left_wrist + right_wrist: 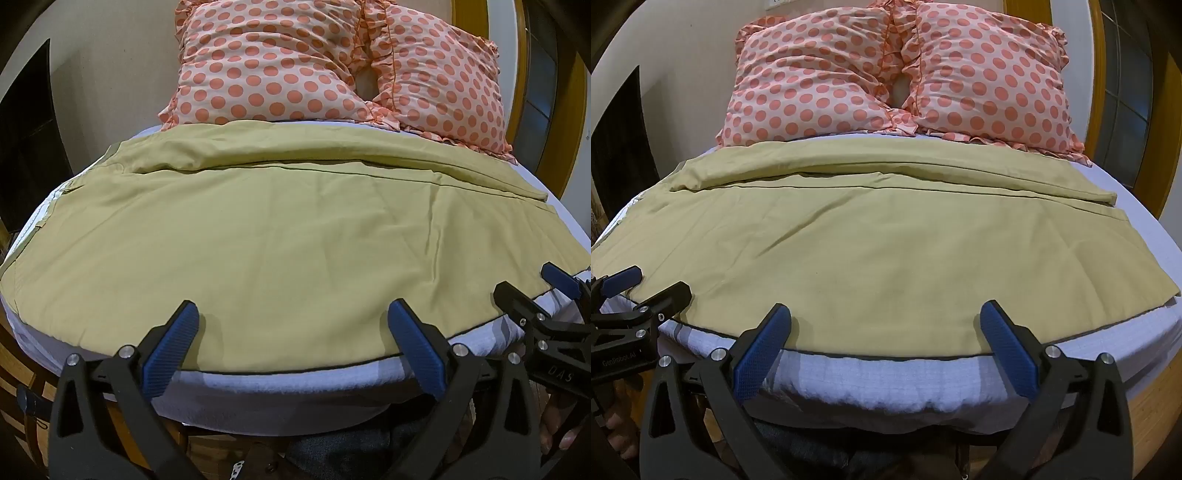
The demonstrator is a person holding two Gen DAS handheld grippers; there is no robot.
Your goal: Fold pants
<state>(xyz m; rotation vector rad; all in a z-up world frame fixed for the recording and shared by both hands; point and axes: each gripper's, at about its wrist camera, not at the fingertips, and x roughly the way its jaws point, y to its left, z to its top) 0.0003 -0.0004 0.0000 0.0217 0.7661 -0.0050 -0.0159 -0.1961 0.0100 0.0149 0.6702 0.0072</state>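
The bed (1145, 236) is carrying everything here, its pale sheet showing at the near edge and along the right side. The pants (280, 243) are lying spread flat across it, 1 leg nearer and 1 leg farther, reaching from the near mattress edge almost to the 2 dotted pillows (897, 74) leaning at the head.

The left gripper (291, 314) is hovering over the near hem with its jaws spread wide and nothing between them. The right gripper (886, 314) is doing the same a little to its right, also spread and empty.

The likeliest trouble is a pinch catching the sheet together with the hem, since the cloth edge is sitting right on the mattress lip; lifting would then be dragging the bedding. Uneven lifting by the 2 grippers would probably be skewing the fold, and the thin fabric looks prone to bunching.

The grippers are standing close beside each other, so crowding is a risk. Open room is lying forward over the pants; the pillows are limiting travel beyond.
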